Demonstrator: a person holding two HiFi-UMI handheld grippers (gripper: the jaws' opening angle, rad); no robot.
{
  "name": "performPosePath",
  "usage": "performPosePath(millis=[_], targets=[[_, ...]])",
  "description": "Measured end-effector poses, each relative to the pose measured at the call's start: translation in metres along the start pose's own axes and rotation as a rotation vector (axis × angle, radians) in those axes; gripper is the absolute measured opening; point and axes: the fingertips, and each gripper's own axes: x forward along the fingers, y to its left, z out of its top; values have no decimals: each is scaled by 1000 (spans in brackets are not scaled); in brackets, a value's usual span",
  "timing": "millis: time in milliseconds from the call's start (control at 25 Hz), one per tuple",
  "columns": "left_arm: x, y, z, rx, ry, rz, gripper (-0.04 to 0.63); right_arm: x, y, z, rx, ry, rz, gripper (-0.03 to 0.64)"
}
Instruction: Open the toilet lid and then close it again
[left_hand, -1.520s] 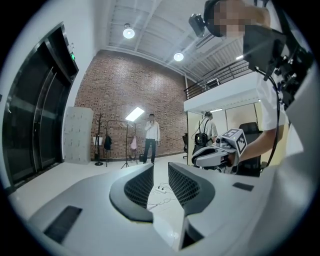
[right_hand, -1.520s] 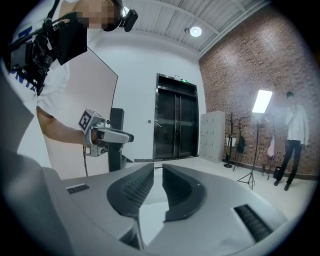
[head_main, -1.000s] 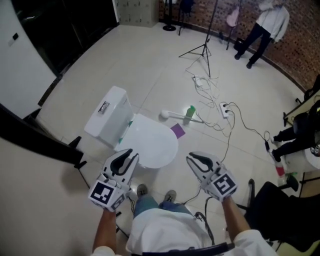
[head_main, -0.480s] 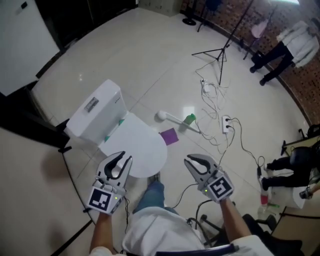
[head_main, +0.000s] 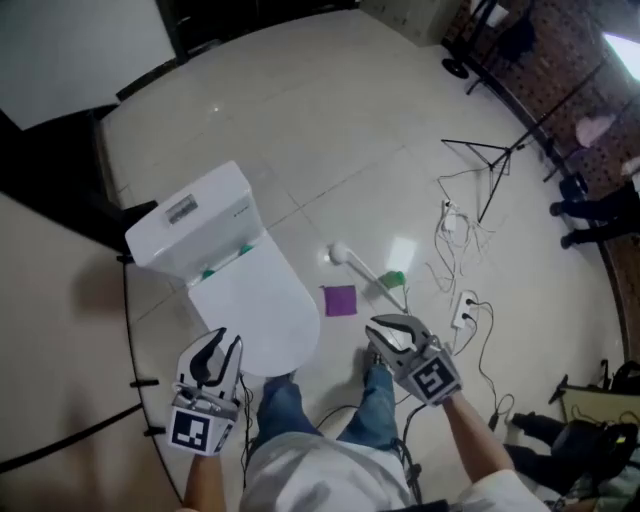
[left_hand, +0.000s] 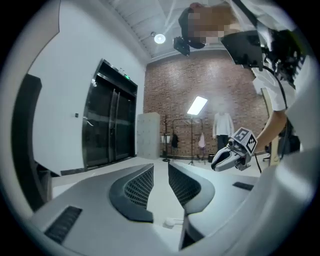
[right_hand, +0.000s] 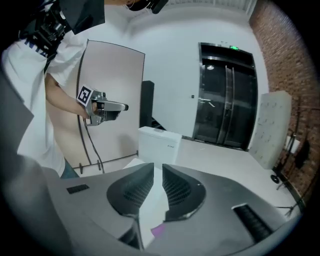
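Both grippers now sit lower and nearer the toilet lid (head_main: 255, 312) than 1 second ago, and the head view has swung. The toilet has gone from lying ahead of the person to lying almost underfoot, with the jeans-clad knees (head_main: 275, 400) just at its front edge.

The lid itself has not changed. It lies flat and shut over the bowl, in front of the white tank (head_main: 190, 222), so I judge the opening step not yet begun and this moment still an approach.

The left gripper (head_main: 215, 345) hangs just beside the lid's front-left edge. I cannot tell from above whether it touches, and its own view shows only open room beyond the jaws. They stand a little apart with nothing between them.

The right gripper (head_main: 383, 333) is off the lid's front-right, apart from it. Its jaws are separated by only a narrow slit and hold nothing. In the right gripper view, the white lid and the tank line up through that slit, which suggests it is aimed at the toilet.

Neither jaw gap looks different from the 2 earlier frames.

Further out, a purple square (head_main: 340, 300) lies on the tiles beside the bowl, then a toilet brush (head_main: 362, 268), then loose cables and a power strip (head_main: 466, 310). A tripod (head_main: 488, 160) and a standing person, central earlier, now sit near the right edge.
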Motion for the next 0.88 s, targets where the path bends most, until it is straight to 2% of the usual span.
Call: performPosePath(millis=[80,200,360,520,600,680,760,880], targets=[[3,-9,-17,-12,29,106,86,18,-13,-27,-71,16,113,44],[9,-39,-45,-53,66,256,86,41,-27,-74,-243,32,302,44],[17,-81,-89,-134,74,420,86,82,-40,-133,-561,35,480,43],[24,-102,-126,-137,22,508,86,140,-18,-203,-919,-7,605,154],[23,-110,-157,-134,39,541,86,169,1,-235,-1099,-65,666,196],[19,-116,-192,-133,56,564,86,198,18,-264,-1255,-117,706,204],[15,-122,-226,-145,69,584,86,225,29,-288,-1373,-145,732,235],[9,-134,-264,-171,83,614,86,254,35,-310,-1488,-169,747,250]])
